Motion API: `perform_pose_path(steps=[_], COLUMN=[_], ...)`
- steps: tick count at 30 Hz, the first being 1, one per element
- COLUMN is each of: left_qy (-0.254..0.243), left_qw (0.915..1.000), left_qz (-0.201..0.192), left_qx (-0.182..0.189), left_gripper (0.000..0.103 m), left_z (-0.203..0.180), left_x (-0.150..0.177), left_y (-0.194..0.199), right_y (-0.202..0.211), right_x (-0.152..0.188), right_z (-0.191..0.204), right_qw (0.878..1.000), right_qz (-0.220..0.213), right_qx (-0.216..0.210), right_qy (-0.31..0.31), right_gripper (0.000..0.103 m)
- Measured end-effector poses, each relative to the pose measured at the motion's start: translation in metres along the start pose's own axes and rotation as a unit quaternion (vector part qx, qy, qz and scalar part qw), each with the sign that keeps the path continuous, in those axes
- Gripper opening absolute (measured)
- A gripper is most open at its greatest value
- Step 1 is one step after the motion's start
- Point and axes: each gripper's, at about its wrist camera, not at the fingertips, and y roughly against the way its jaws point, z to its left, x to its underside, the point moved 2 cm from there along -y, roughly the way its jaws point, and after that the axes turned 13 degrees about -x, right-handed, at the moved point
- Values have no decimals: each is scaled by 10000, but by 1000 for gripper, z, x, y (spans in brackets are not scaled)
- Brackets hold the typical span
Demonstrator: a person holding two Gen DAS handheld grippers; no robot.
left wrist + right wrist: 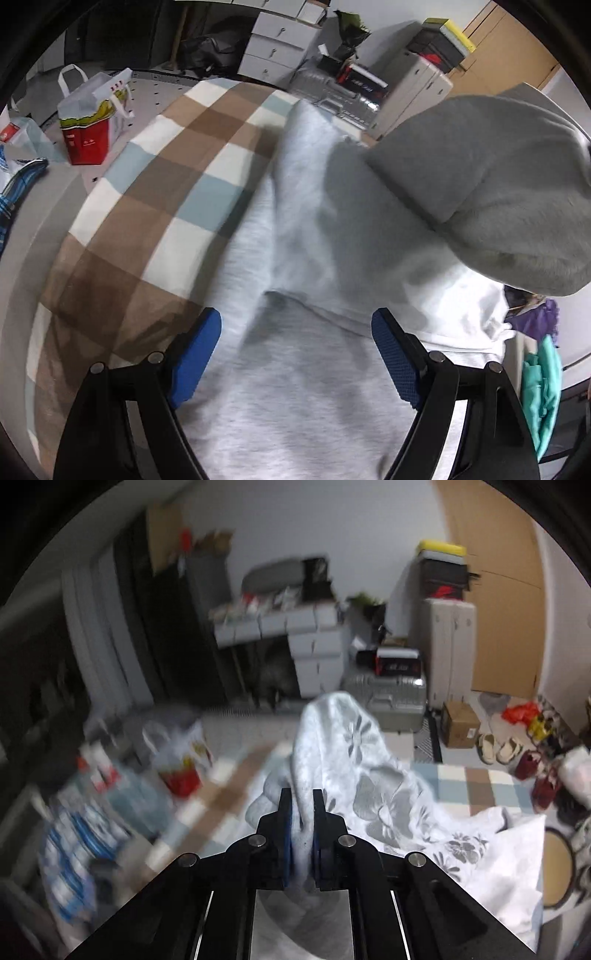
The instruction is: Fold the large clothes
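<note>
The left hand-held gripper (295, 354) hangs with its blue-padded fingers (195, 360) spread wide apart above a light grey sweatshirt (295, 387), with nothing pinched between them; the fabric lies below and between the two pads without either one pressing on it. The sweatshirt is spread over a checked blanket (155, 192) of brown, cream and pale blue squares, and a darker grey part of the garment (498, 192), seemingly its hood or a lifted fold, looms large on the right of the left wrist view. The right hand-held gripper (302, 805) is clamped on a fold of cloth, its jaws drawn close together with pale fabric squeezed between the pads; a white sheet with a grey flower print (369, 775) rises just beyond its tips and trails off to the right, though whether the pinched piece is the sweatshirt or that printed cloth is hard to tell in the blur. Beyond the blanket stand a red and white paper bag (92, 122), white drawers (280, 40) and a silver suitcase (395, 701).
</note>
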Motion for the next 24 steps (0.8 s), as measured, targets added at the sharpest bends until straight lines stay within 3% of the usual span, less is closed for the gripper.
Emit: perform_pose_path(steps=[3,8,13,19,21,23,24], left_qy=[-164,-983,-1885,-2050,-2062,-2083,-2101], left_qw=[9996,9938,9715,9514,9483,9484,9469], left_qz=[-184,-503,-1435,-2265,-2339,-2339,-2410], left_qx=[131,126,-74,-398,-583,-487,-341], left_gripper=[80,80,80,81,80,79,68], left_z=[-9,-51,-97,-130,-137,-141,-140], left_x=[-2,-11,-12,-29,-33,-33,-29], left_y=[6,4,18,23,17,14,17], right_y=[29,35,39,47,50,52,52], right_x=[-4,30,41,48,54,63,67], right_z=[-4,-11,-31,-36,-43,-51,-55], right_qw=[9993,9972,9937,9924,9906,9883,9867], right_qz=[-221,-223,-256,-219,-234,-261,-256], right_qx=[-180,-341,-508,-805,-913,-986,-1041], right_qy=[-258,-629,-970,-906,-993,-1135,-1223], right_gripper=[8,7,7,7,7,7,7])
